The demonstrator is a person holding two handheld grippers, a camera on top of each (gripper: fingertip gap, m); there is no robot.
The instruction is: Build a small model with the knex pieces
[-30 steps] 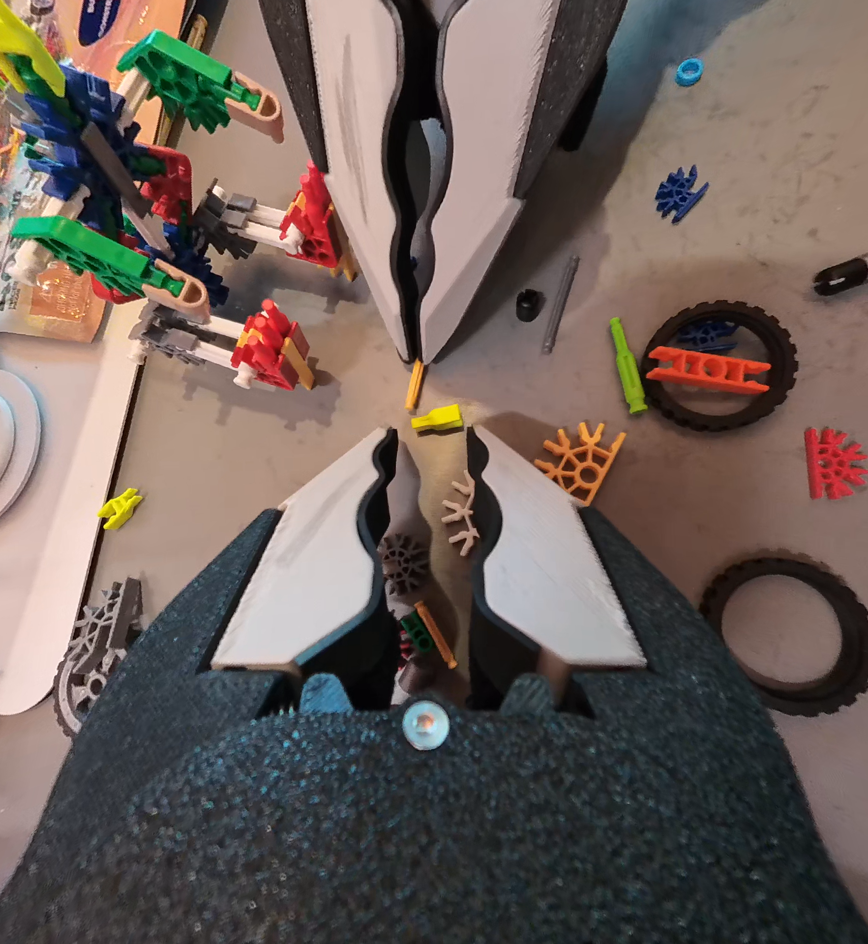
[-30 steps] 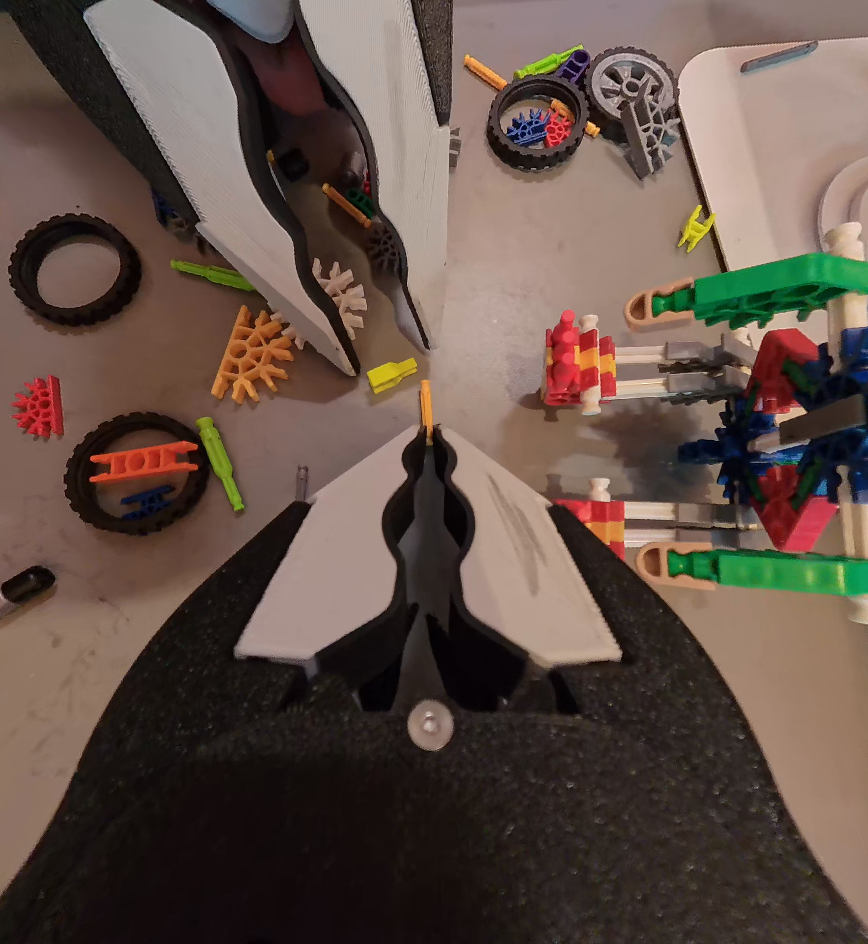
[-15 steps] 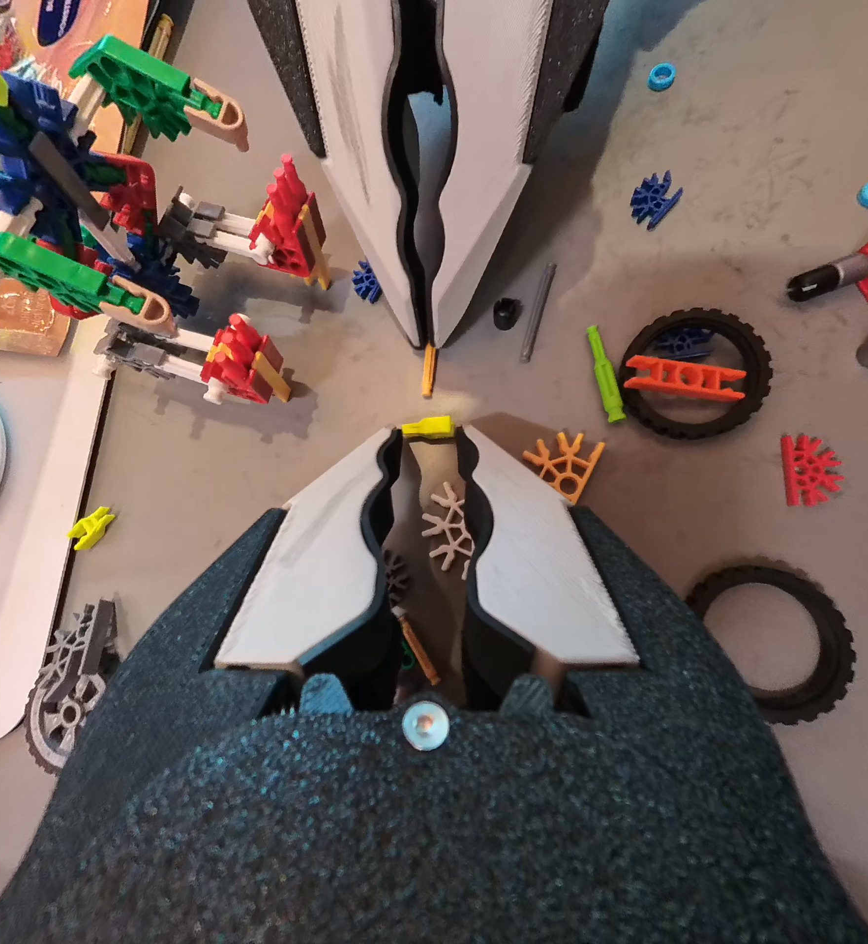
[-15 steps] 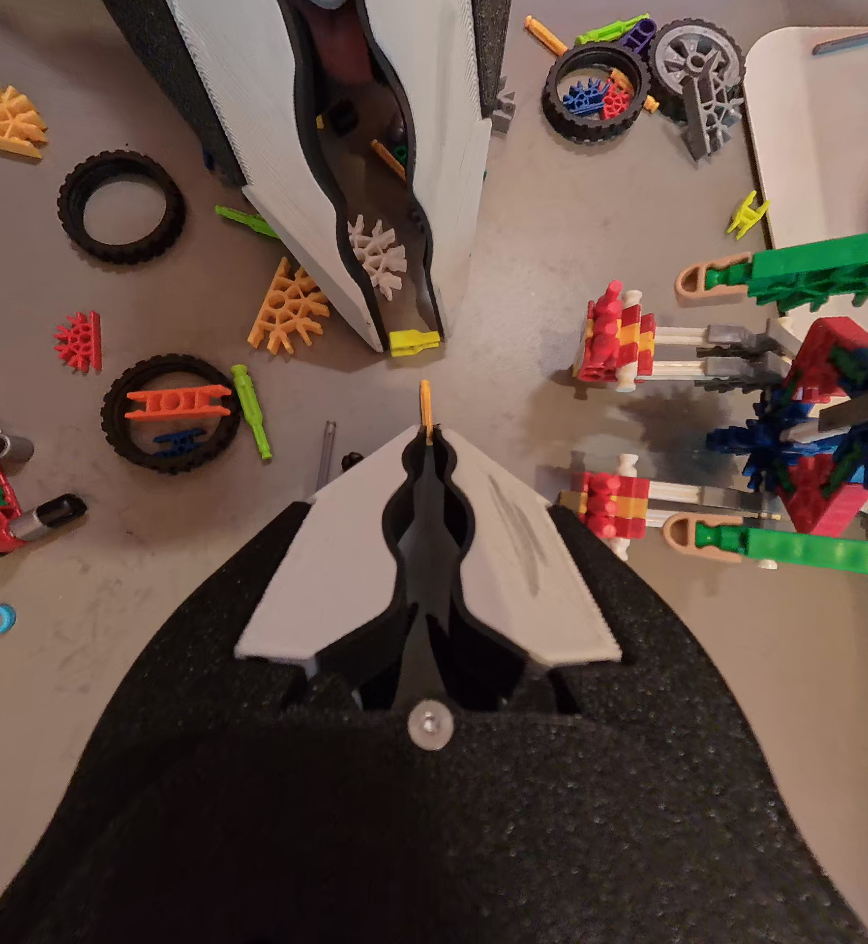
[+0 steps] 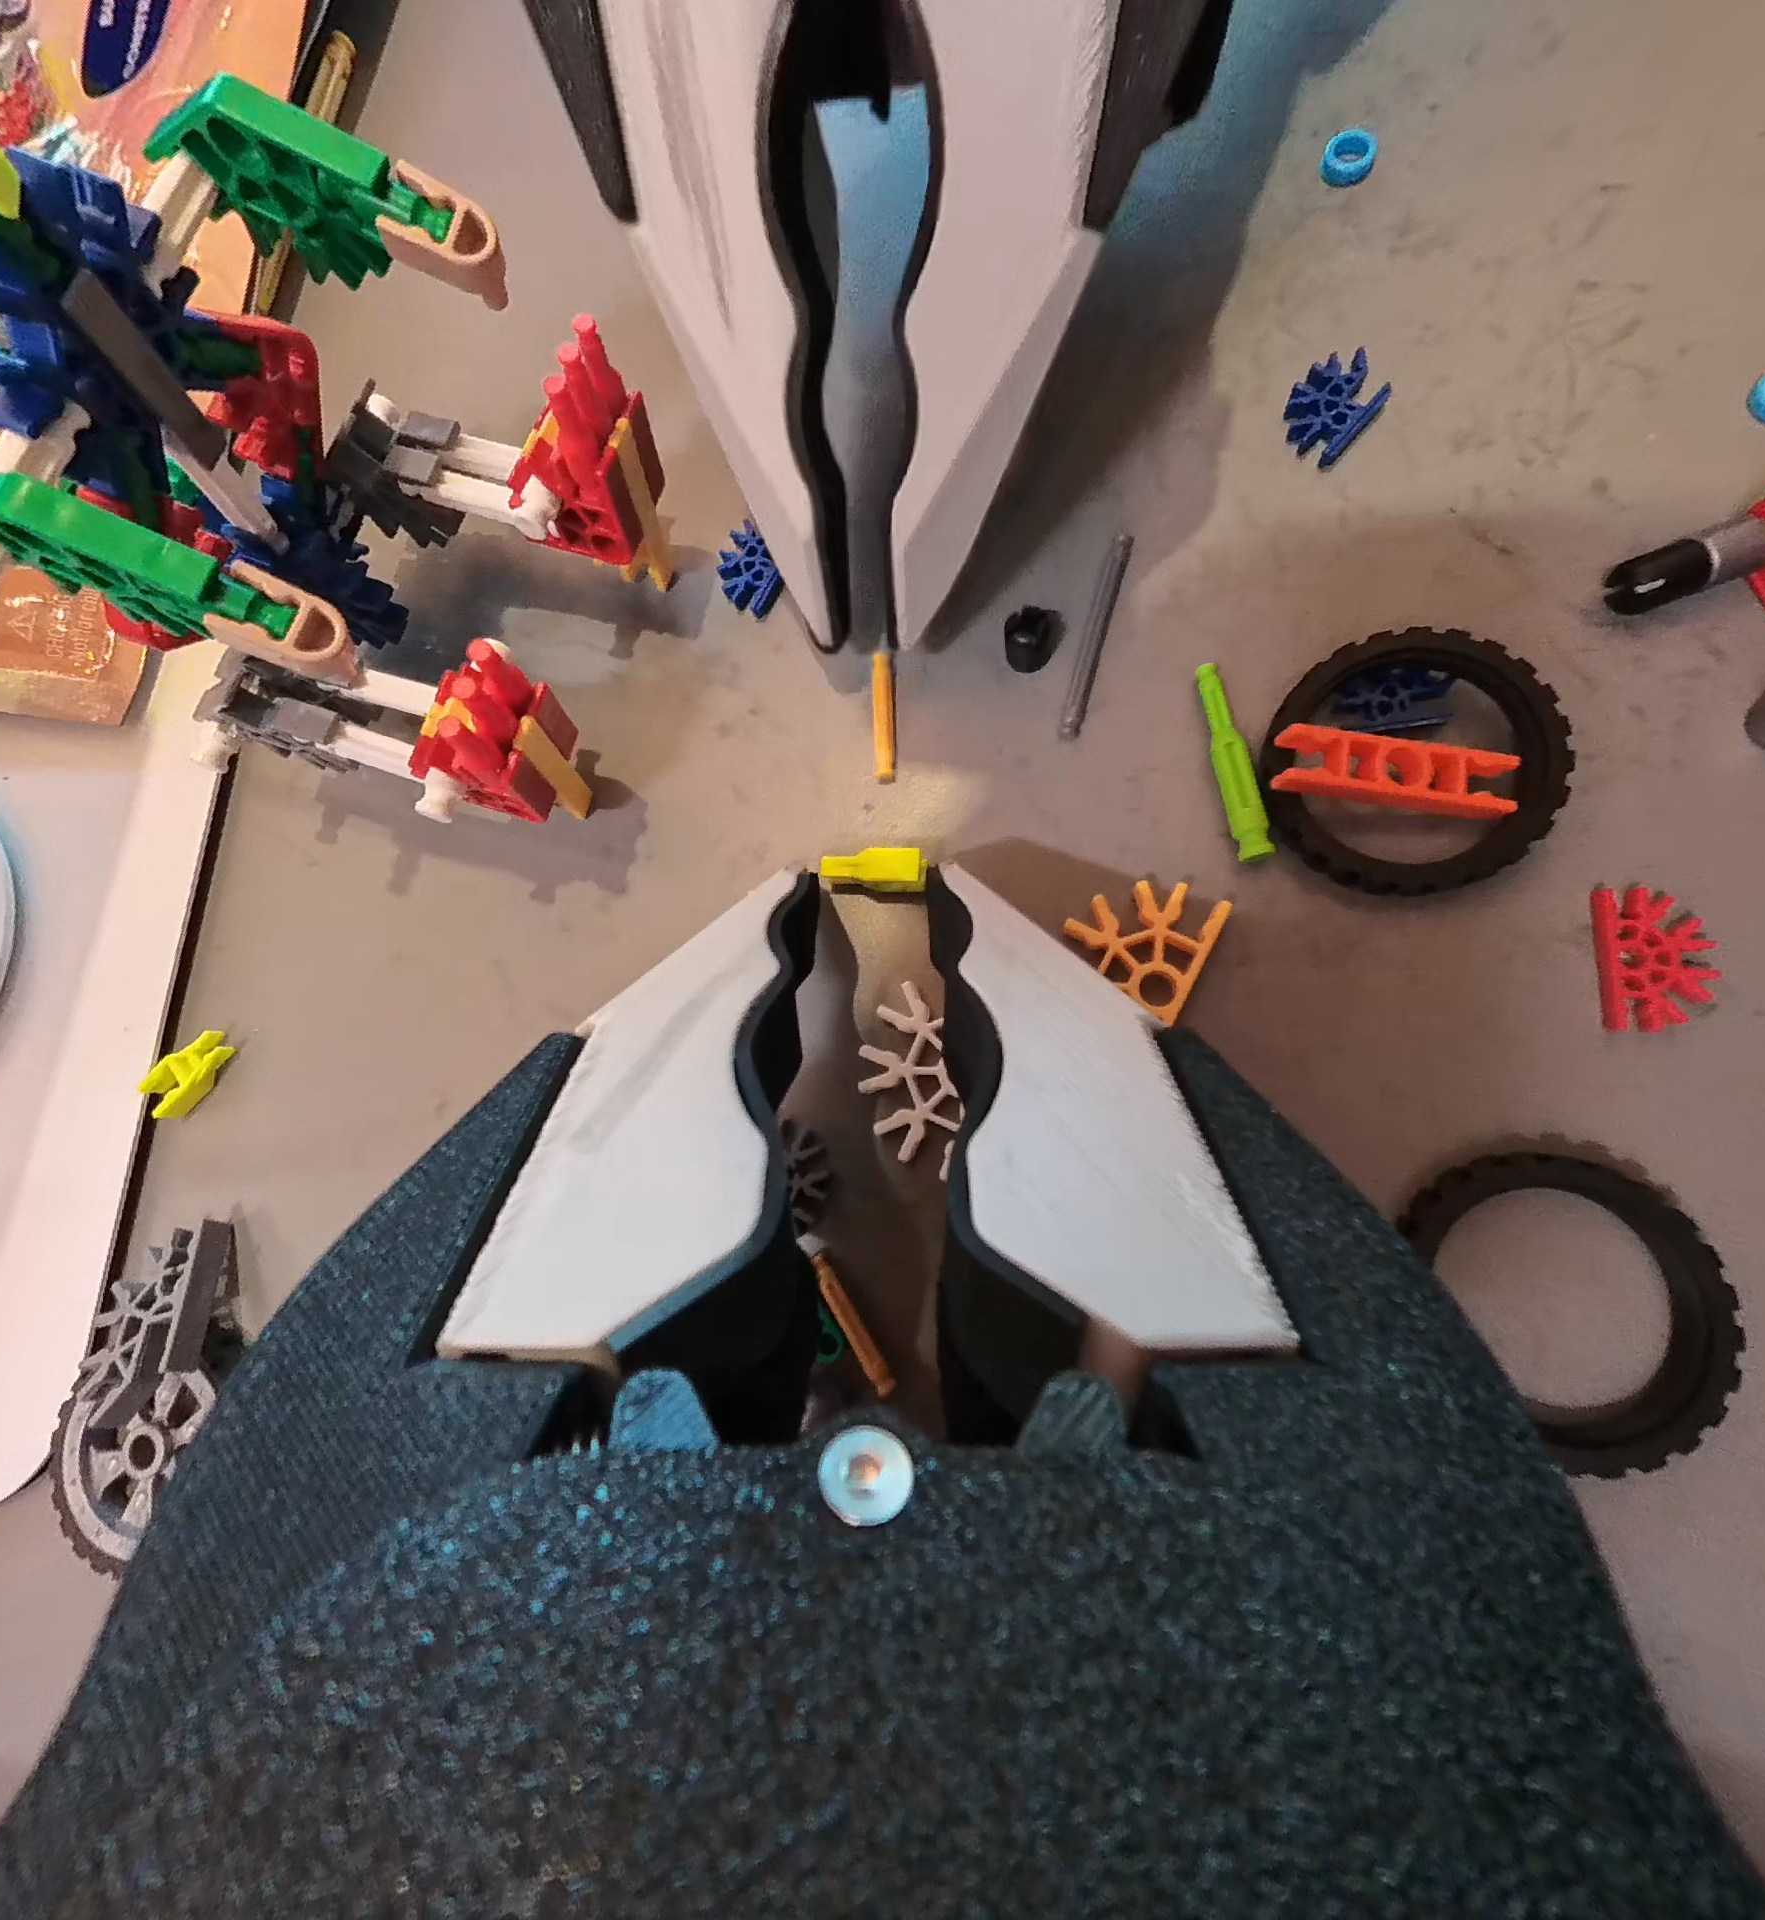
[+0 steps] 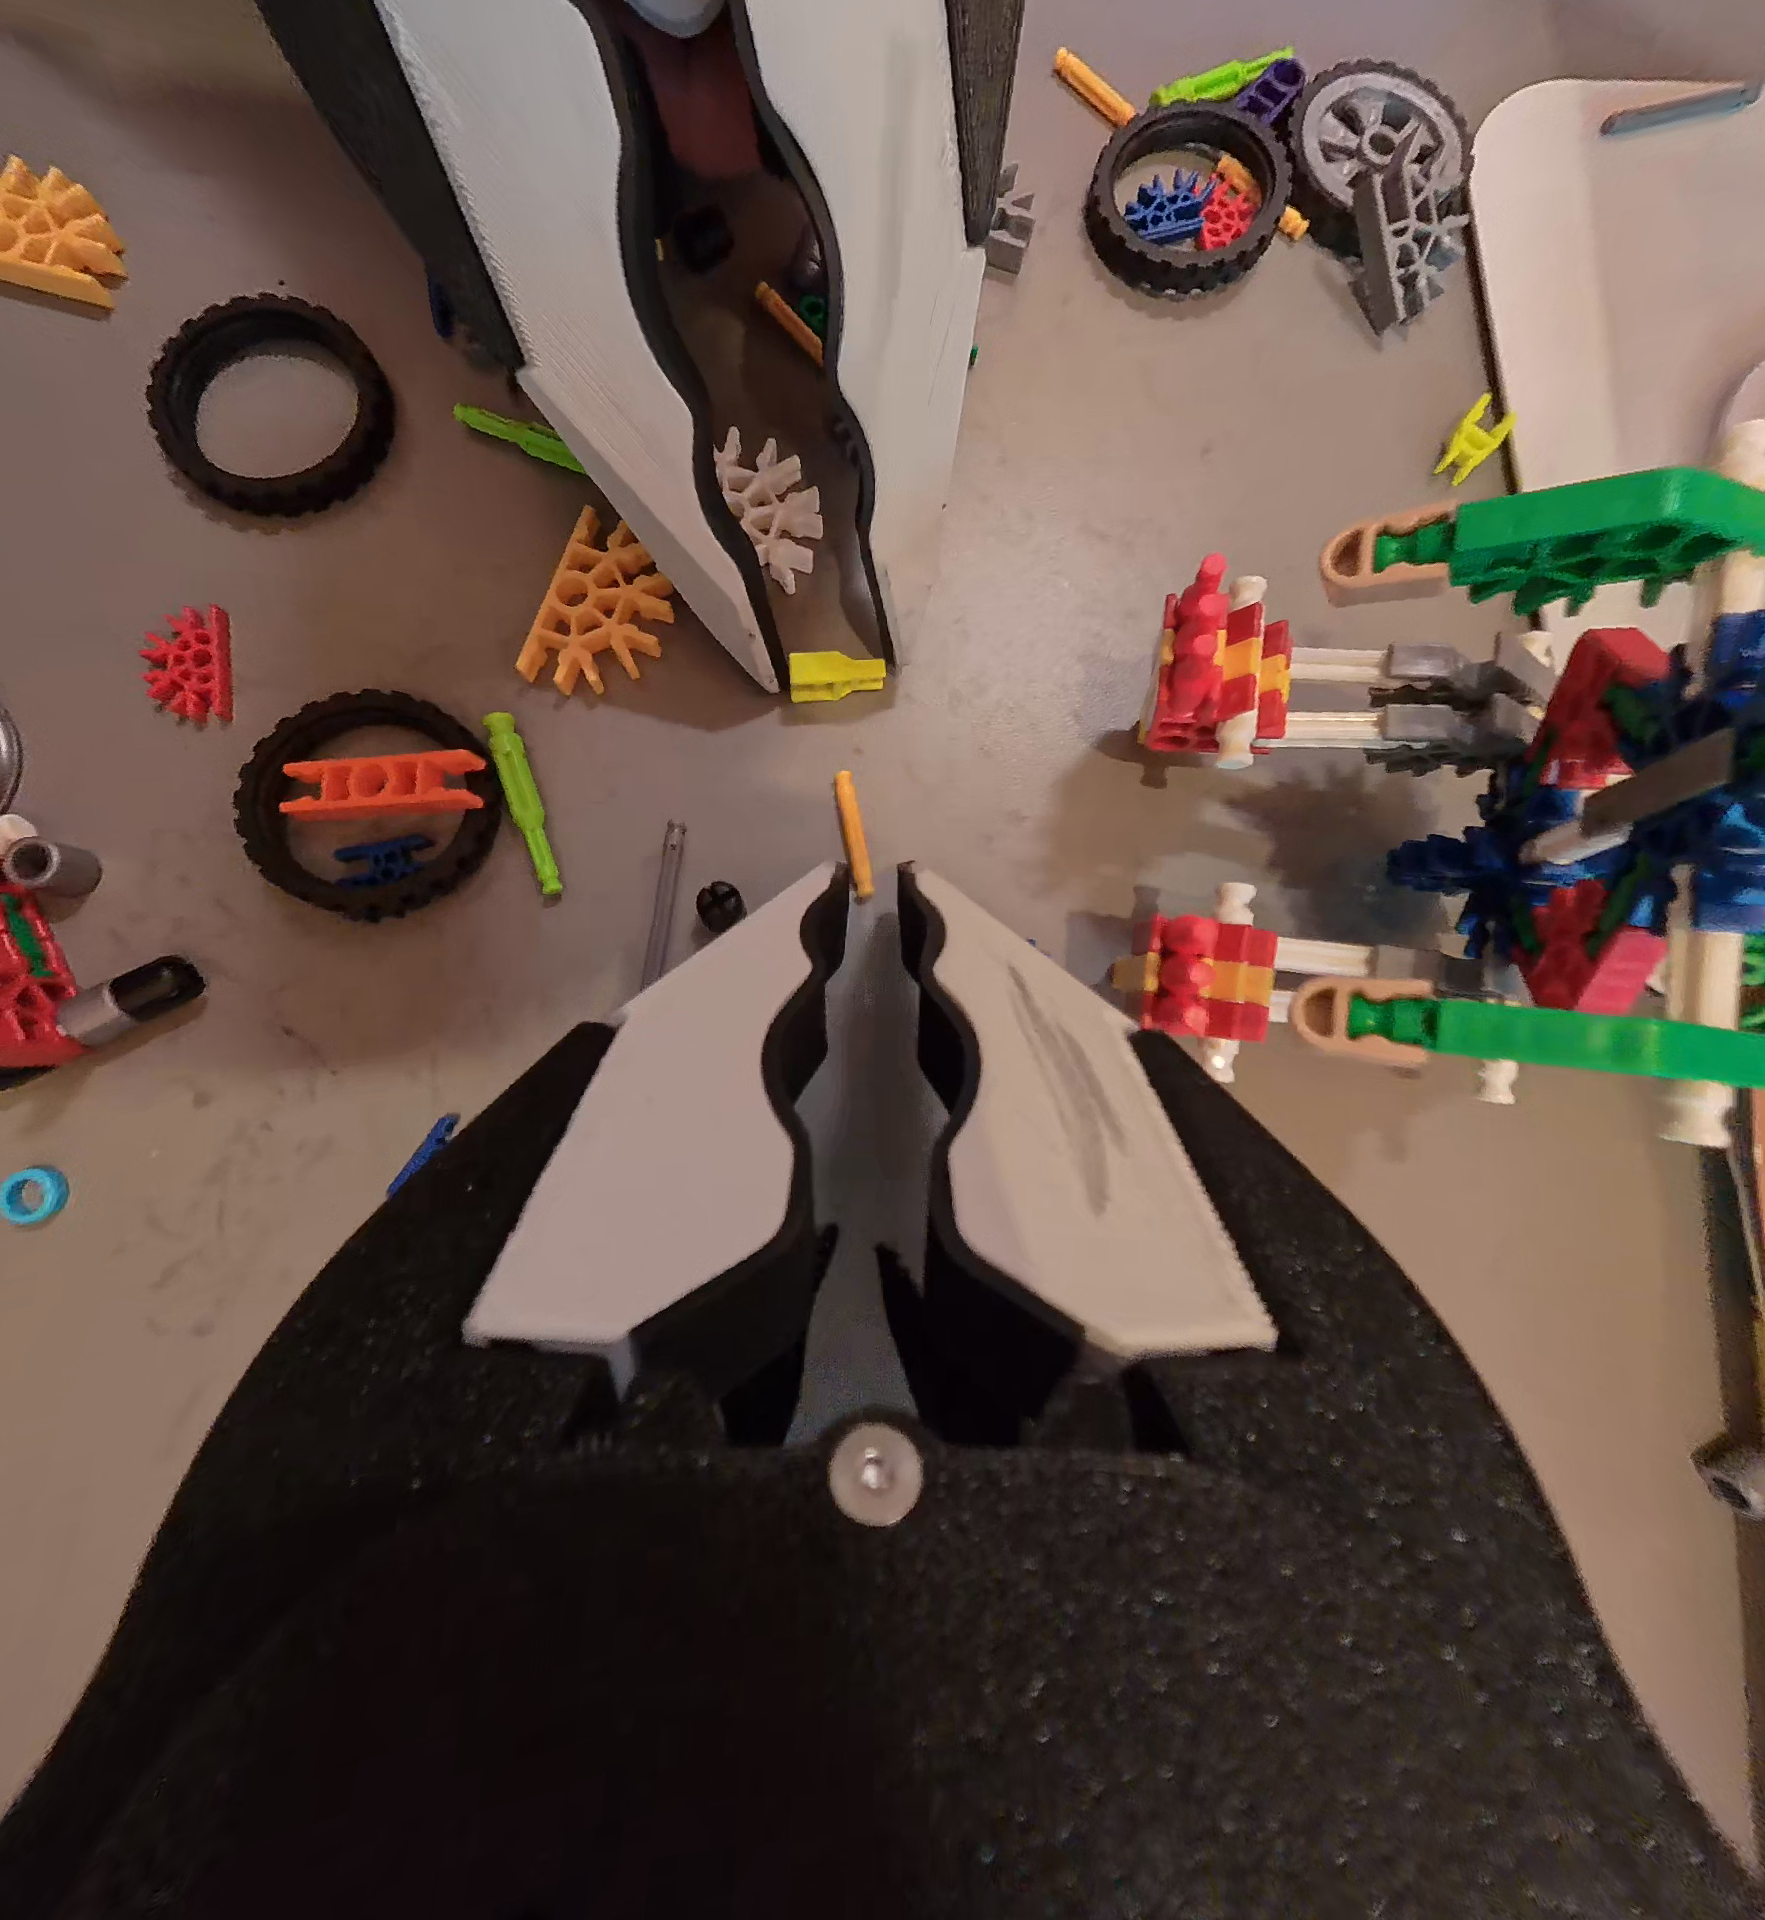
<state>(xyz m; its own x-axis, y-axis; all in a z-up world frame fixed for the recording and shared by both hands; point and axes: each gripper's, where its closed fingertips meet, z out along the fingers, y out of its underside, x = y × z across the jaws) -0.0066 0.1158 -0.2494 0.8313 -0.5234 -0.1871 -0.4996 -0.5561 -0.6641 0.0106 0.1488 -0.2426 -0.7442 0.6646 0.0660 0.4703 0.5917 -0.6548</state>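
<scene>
My left gripper (image 5: 873, 883) is shut on a small yellow connector piece (image 5: 873, 868), which spans its fingertips just above the grey table. It also shows in the right wrist view (image 6: 836, 675). My right gripper (image 6: 873, 878) faces it from the far side, tips apart. Its jaws stand slightly parted. A thin orange rod (image 6: 850, 826) sticks out at its tips against the left finger and points at the yellow piece. In the left wrist view the rod (image 5: 885, 717) hangs below the right gripper (image 5: 870, 644), with a short gap to the yellow piece.
A colourful built model (image 5: 182, 436) stands left, by a white board (image 5: 57, 1039). A white snowflake connector (image 5: 914, 1070) lies under my left gripper. On the right lie an orange fan connector (image 5: 1153, 945), a green rod (image 5: 1233, 764), a tyre with an orange piece (image 5: 1418, 764) and an empty tyre (image 5: 1574, 1314). About 5 centimeters separates my left fingertips from my right. From the left gripper's tips to the green rod (image 5: 1233, 764) is close to 5 centimeters. It is also in sight in the right wrist view (image 6: 520, 795).
My left gripper moved forward and closed on the yellow connector that lay on the table. The right gripper drew back a little and its jaws parted slightly around the orange rod.
</scene>
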